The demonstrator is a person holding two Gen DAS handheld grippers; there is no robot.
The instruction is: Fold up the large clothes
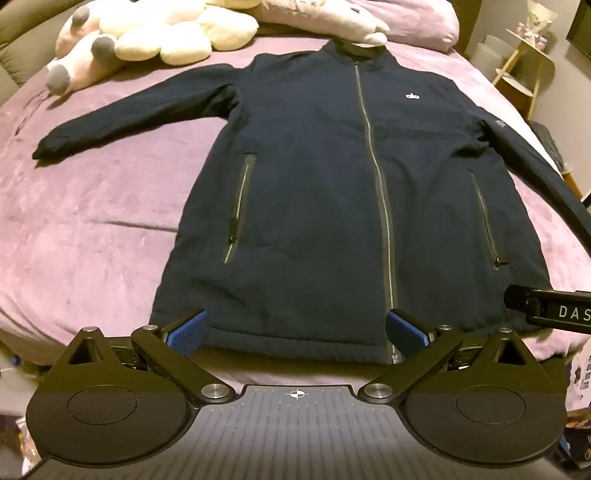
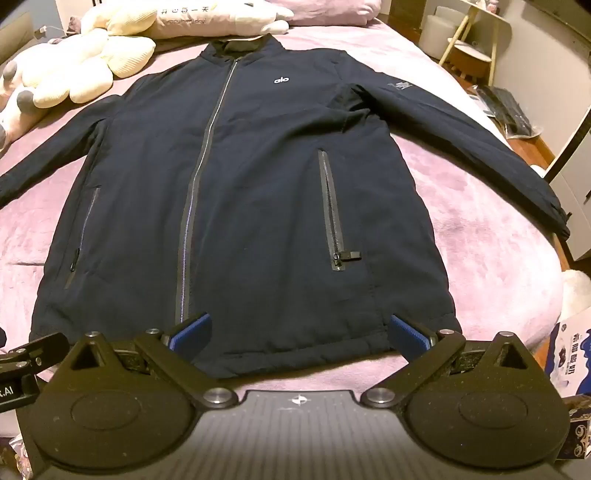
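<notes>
A bed covered in a plush lilac blanket [image 1: 92, 206] fills most of both views. At its head lie cream and pink stuffed toys with grey-tipped paws [image 1: 110, 40] and a pale pillow printed with characters [image 2: 184, 22]. Beside the bed stands a small light wooden shelf stand [image 2: 469, 48].

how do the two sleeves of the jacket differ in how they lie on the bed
The left sleeve lies fully on the bed, its cuff well inside the edge. The right sleeve reaches the bed's edge, cuff at the brink, and carries a small printed patch; the left shows none. Both are navy and spread outward.
</notes>
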